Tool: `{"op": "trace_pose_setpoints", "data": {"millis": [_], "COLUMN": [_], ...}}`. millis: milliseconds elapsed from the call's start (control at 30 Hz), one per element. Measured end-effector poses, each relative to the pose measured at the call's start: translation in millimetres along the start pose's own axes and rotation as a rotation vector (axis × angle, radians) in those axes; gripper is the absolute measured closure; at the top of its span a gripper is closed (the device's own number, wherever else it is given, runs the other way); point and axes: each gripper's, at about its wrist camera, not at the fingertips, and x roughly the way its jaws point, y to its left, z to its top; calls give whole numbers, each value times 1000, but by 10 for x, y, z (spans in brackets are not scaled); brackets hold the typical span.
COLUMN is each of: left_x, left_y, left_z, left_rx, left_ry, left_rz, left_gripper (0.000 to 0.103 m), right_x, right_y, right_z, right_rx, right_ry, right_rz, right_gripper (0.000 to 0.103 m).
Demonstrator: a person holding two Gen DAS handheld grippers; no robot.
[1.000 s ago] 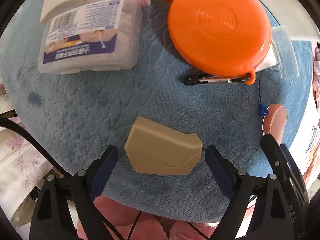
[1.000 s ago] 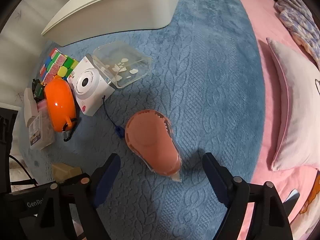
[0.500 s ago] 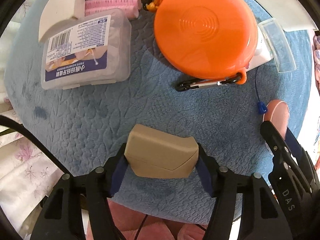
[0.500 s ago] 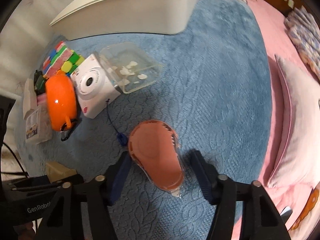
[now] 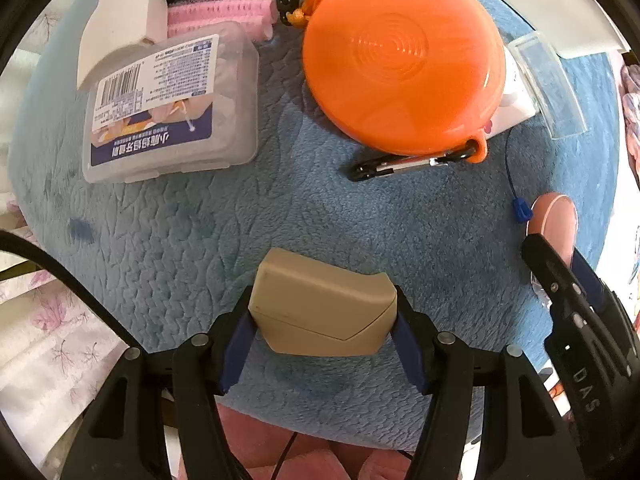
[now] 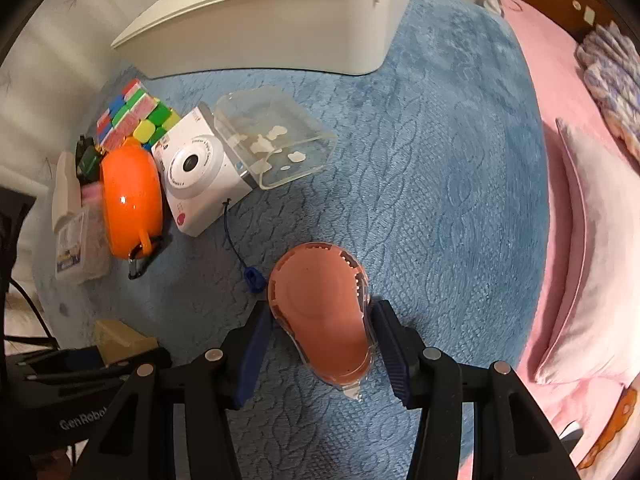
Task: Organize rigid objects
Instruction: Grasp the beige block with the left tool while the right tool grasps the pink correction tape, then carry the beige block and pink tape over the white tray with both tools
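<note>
Your left gripper (image 5: 323,322) has both blue pads pressed against the ends of the beige wedge-shaped plastic block (image 5: 322,304), which sits on the blue quilted fleece blanket (image 5: 240,216) near its front edge. Can't tell whether the block is lifted or resting.

Your right gripper (image 6: 320,346) has narrowed onto the salmon-pink teardrop-shaped tape dispenser (image 6: 326,320); both pads touch its clear-edged sides. The dispenser's white tip pokes out toward you, between the fingers.

In the left wrist view the dispenser is mostly hidden behind the right gripper's black finger; only its rounded top shows. In the right wrist view the block is half covered by the left gripper's body.

Counts, one each:
- round orange plastic case (image 5: 402,60) with a black carabiner (image 5: 404,162) at its loop
- clear lidded box with a blue-white label (image 5: 168,108)
- white instant camera (image 6: 200,178), blue cord trailing from it
- clear open plastic tray (image 6: 276,136) leaning on the camera
- multicoloured puzzle cube (image 6: 134,118)
- long white plastic bin (image 6: 280,20) at the far edge of the blanket

Pink ribbed item, green item and white shaped piece behind the labelled box are cut off; can't identify them.
</note>
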Motion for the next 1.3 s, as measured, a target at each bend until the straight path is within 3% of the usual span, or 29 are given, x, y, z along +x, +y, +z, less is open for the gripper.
{"op": "trace_pose_setpoints", "data": {"millis": [200, 233, 267, 500, 867, 1000, 1300], "left_x": [-12, -26, -36, -270, -990, -1275, -1776], "left_y": [9, 12, 22, 44, -109, -200, -147], "left_z": [-43, -47, -51, -133, -260, -289, -195], "left_rx": [7, 4, 3, 16, 124, 203, 320], "left_ry": [-7, -6, -6, -38, -172, -237, -399], "left_rz": [2, 5, 8, 25, 29, 38, 60], "left_gripper": [37, 37, 37, 37, 37, 37, 37], "right_x": [-13, -27, -42, -133, -679, -920, -1430], "right_y": [-106, -135, -161, -316, -265, -1, 186], "right_z": [42, 45, 41, 70, 203, 175, 348], "right_rx": [45, 59, 70, 135, 102, 77, 43], "right_ry": [15, 18, 21, 51, -22, -63, -172], "right_rz": [31, 40, 48, 97, 118, 126, 145], "right_gripper": [51, 52, 60, 60, 60, 60, 60]}}
